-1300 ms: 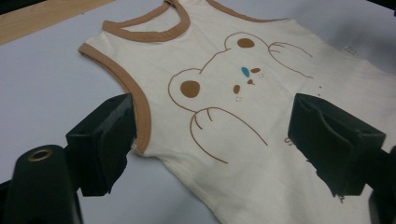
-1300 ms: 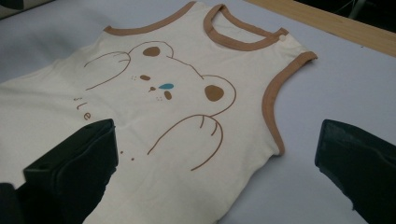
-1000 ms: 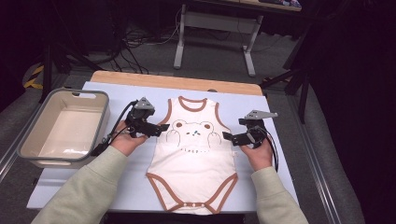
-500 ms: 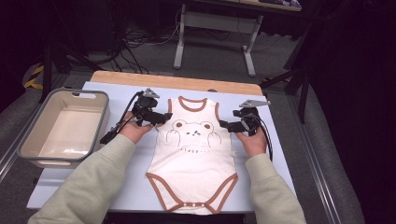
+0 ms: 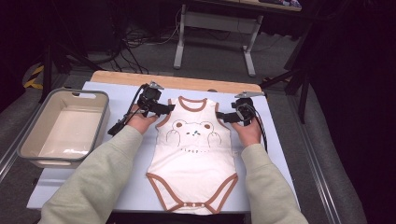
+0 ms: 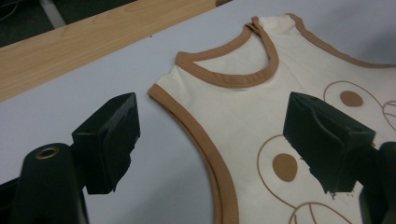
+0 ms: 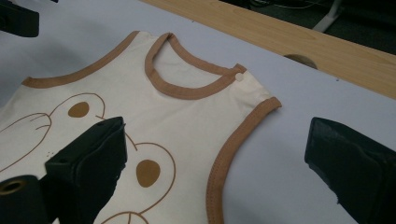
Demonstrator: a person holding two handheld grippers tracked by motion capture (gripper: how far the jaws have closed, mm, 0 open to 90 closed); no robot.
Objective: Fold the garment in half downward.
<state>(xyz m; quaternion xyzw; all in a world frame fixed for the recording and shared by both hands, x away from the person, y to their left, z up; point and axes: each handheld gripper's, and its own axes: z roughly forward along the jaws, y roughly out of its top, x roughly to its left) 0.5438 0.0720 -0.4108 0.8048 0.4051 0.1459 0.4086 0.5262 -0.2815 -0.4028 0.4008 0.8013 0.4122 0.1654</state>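
At the middle of the high view, a cream sleeveless baby bodysuit with brown trim and a bear print (image 5: 194,149) lies flat on the pale blue surface (image 5: 280,154). The left gripper (image 5: 164,108) and right gripper (image 5: 224,117) flank its armholes, jaws spread and pinching nothing, probably ready to take the shoulders. Left jaws have just been closing, right jaws opening. A grey plastic bin (image 5: 28,144) waits at left.

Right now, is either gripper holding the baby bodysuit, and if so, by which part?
Nothing is held. Both the left gripper and the right gripper have open jaws astride an armhole edge of the bodysuit, not clamped on it.
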